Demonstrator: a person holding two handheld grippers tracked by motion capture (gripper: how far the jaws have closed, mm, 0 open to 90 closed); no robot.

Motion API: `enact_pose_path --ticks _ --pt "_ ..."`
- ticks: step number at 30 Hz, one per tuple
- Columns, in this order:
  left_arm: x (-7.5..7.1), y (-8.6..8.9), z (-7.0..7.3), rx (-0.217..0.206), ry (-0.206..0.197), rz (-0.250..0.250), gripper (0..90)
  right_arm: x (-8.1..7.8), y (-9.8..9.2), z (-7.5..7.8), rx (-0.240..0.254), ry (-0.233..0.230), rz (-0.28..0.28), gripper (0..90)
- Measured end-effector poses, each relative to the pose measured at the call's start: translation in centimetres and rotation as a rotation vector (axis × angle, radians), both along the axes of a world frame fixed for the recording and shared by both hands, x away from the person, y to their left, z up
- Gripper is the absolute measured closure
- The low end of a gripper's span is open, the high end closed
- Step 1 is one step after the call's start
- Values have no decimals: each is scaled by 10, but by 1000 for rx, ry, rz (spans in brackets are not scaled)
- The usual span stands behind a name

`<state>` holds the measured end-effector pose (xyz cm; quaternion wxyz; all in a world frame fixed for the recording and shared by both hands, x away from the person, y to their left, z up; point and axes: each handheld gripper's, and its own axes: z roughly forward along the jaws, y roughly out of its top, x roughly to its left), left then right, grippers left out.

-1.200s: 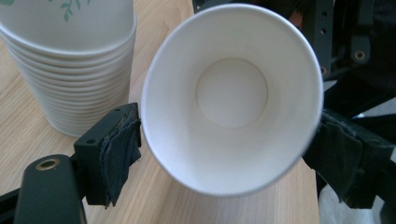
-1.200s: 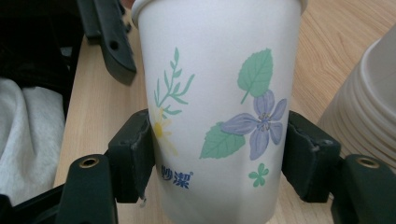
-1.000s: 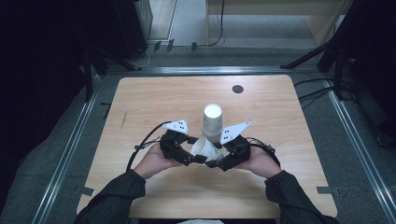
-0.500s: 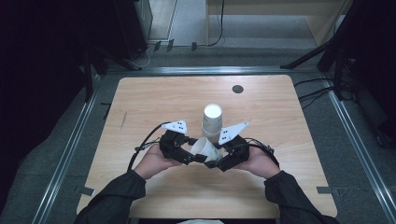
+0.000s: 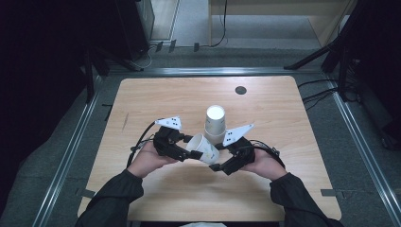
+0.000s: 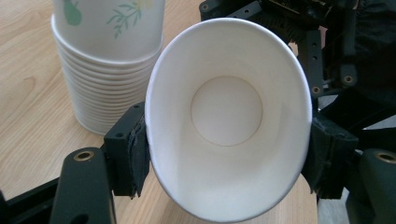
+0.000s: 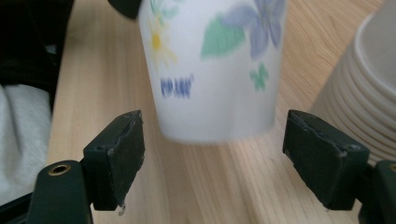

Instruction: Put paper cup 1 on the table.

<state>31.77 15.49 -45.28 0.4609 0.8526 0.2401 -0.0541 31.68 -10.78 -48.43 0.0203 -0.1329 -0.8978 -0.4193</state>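
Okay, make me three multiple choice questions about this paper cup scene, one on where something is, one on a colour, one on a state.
1. Where does the stack of cups stand?
A. on the table beyond the grippers
B. on the floor
C. on a chair

2. What colour is the single cup's inside?
A. red
B. white
C. black

3. How does the right gripper stand?
A. clamped on the stack
B. holding a spoon
C. open, clear of the cup

Answers: A, it rises behind both hands; B, the left gripper squeezes its white mouth oval; C, gaps show beside both pads.

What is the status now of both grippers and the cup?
Left gripper shut on the paper cup, rim squeezed oval. Right gripper just opened, fingers off the cup. Cup stack close behind, nothing blocking.
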Motion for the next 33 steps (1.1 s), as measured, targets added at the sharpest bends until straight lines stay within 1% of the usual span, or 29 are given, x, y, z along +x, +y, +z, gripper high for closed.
enact_pose_path --ticks 1,2,3,4,5,6,8,9,10,11,13,15,16,17,18,19,20,21,22,24,25,26,27,28,29,31,32,33 --pt "0 1 1 8 -7 0 284 0 -1 -1 -6 -6 -3 213" --pt "0 2 2 14 -12 2 284 -1 -4 -2 -6 -16 -30 213" --pt "0 2 2 20 -11 -1 284 -1 -4 -2 -6 -16 -30 213" --pt "0 3 2 30 -16 3 284 0 -7 -2 10 13 -52 203" --pt "0 4 2 39 -17 2 284 0 -7 -2 10 13 -52 203" --pt "0 5 2 40 -15 3 284 0 -8 -2 14 17 -64 202" --pt "0 6 2 41 -12 2 284 -1 -11 -3 6 7 -77 202" --pt "0 7 2 48 -11 5 284 -1 -13 -3 -12 -13 -95 202" --pt "1 8 3 62 -17 5 284 -1 -13 -3 -12 -13 -95 202" --pt "1 8 3 74 -23 7 284 -1 -15 -3 -20 -21 -109 202" --pt "2 11 4 85 -25 9 284 -2 -17 -2 -15 -24 -112 202" --pt "3 15 5 97 -24 18 284 -3 -20 -1 -4 -9 -122 202" --pt "4 17 6 109 -25 20 284 -4 -23 1 2 -12 -143 202" --pt "6 19 7 123 -30 24 284 -4 -23 1 2 -12 -143 202" --pt "7 21 8 130 -27 28 284 -4 -26 1 -8 -26 -156 202" --pt "9 23 9 141 -24 25 284 -4 -26 1 -8 -26 -156 202" --pt "10 25 11 147 -28 27 284 -4 -28 2 -17 -35 -160 202" --pt "12 27 13 163 -35 24 284 -4 -29 2 -24 -43 -173 202" --pt "13 28 15 170 -40 27 284 -3 -31 2 -32 -52 -186 202" --pt "17 31 18 191 -46 28 283 -2 -35 2 -38 -58 -207 202" --pt "19 33 19 199 -42 30 283 -1 -37 3 -43 -62 -217 202" --pt "22 35 20 203 -41 29 282 0 -39 3 -43 -62 -228 202" --pt "24 37 20 207 -30 38 283 1 -41 3 -42 -62 -241 203" --pt "27 40 20 221 -25 41 282 2 -44 3 -34 -52 -246 203" --pt "28 41 20 228 -31 48 283 2 -47 4 -26 -38 -251 203" --pt "31 45 19 233 -26 59 282 3 -50 5 -12 -42 -253 203" --pt "33 48 19 242 -37 70 282 3 -52 6 -16 -39 -254 203" --pt "35 50 18 247 -40 76 282 4 -53 6 -19 -51 -253 203"
